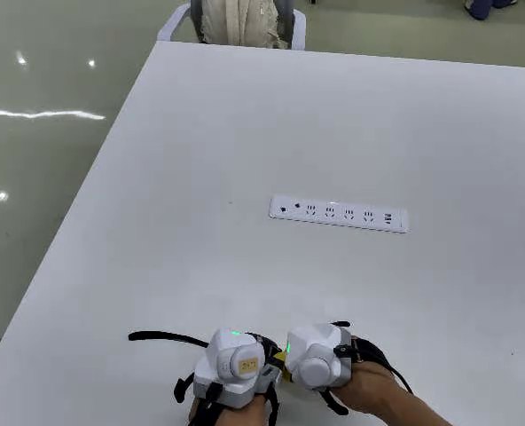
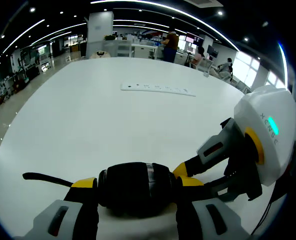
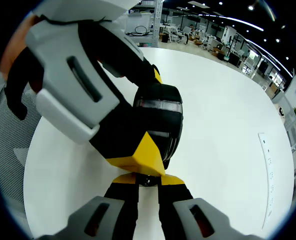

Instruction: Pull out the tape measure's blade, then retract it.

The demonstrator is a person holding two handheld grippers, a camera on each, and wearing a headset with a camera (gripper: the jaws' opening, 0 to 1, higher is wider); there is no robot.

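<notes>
Head view: at 6 o'clock on the white counter (image 1: 200, 177), left gripper (image 1: 245, 355) and right gripper (image 1: 285, 362) side by side, black strap (image 1: 165, 337) trailing toward 9; power strip (image 1: 338, 214) toward 12. Left gripper view: fingers (image 2: 83, 184) pinching the black tape measure (image 2: 138, 186) at 6. Right gripper view: fingers (image 3: 174, 181) nearly closed, nipping the tape measure's near edge.

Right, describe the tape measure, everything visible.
The tape measure is a round black case, rubbery-looking with a glossy band, clamped by the left tool between yellow-tipped jaws at the near edge of the white table. Its black strap trails on the table. The right tool pinches its edge; the blade looks retracted.
</notes>
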